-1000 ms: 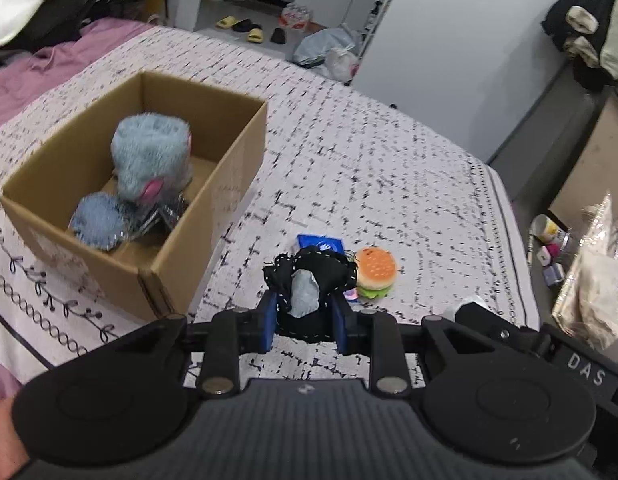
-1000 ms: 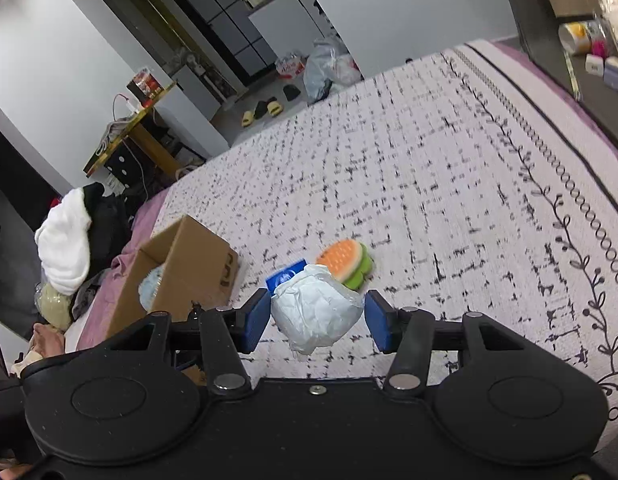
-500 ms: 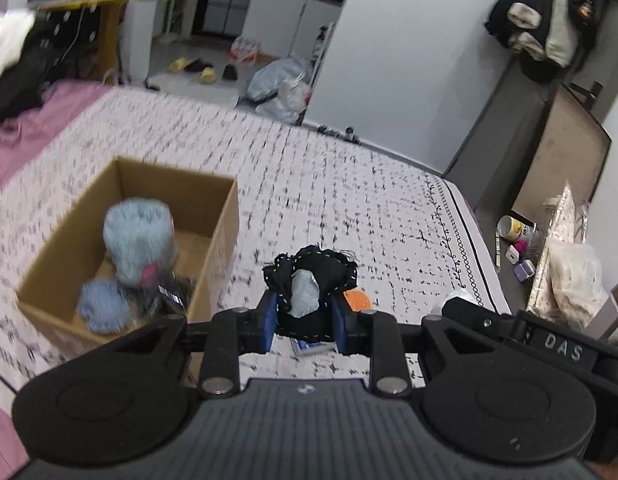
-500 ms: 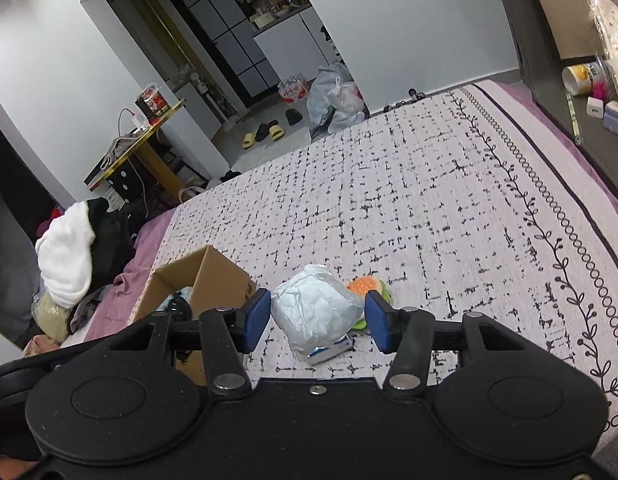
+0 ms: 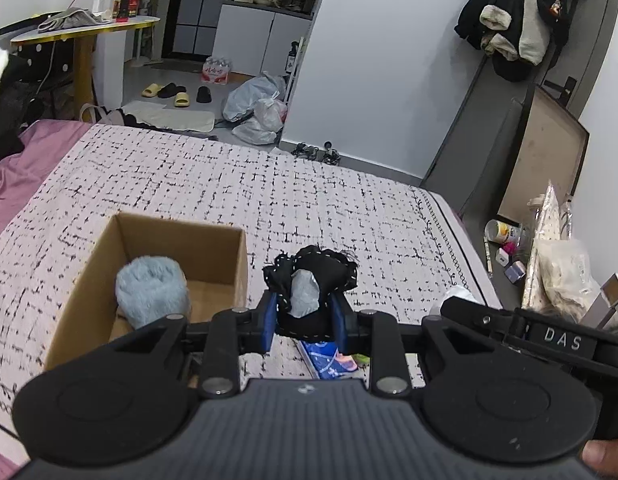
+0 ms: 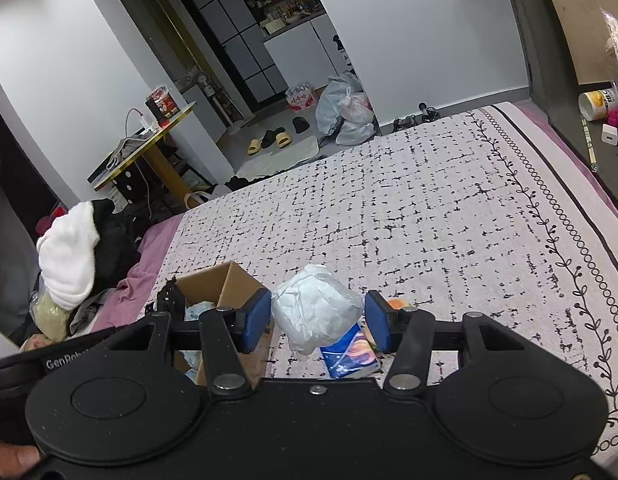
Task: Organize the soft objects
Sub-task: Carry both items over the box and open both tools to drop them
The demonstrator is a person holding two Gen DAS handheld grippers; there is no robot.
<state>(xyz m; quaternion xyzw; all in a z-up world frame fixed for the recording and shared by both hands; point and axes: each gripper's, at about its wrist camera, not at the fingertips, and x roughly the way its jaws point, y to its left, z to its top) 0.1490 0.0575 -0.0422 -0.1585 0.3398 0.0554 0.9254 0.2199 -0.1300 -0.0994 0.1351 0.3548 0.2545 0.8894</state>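
The left gripper (image 5: 305,316) points down over the bed, its blue pads pinching a black stitched pouch (image 5: 311,294) with a pale grey patch on its front. The right gripper (image 6: 317,322) is also angled down and clamps a white crumpled bundle (image 6: 315,312) between its pads. The cardboard box (image 5: 85,284) serves as the landmark: the pouch hangs just right of its right wall, and the bundle is further right again. Inside the box sits a fluffy blue plush (image 5: 151,294). On the patterned bedspread (image 5: 229,188), right of the box, lie a blue packet (image 5: 327,360) and an orange burger toy (image 6: 397,304), both partly hidden behind the grippers.

Compared with a second ago, both grippers have risen with their loads: the box, packet and burger toy now sit lower in each view, and more of the room beyond the bed shows. The grips look unchanged.
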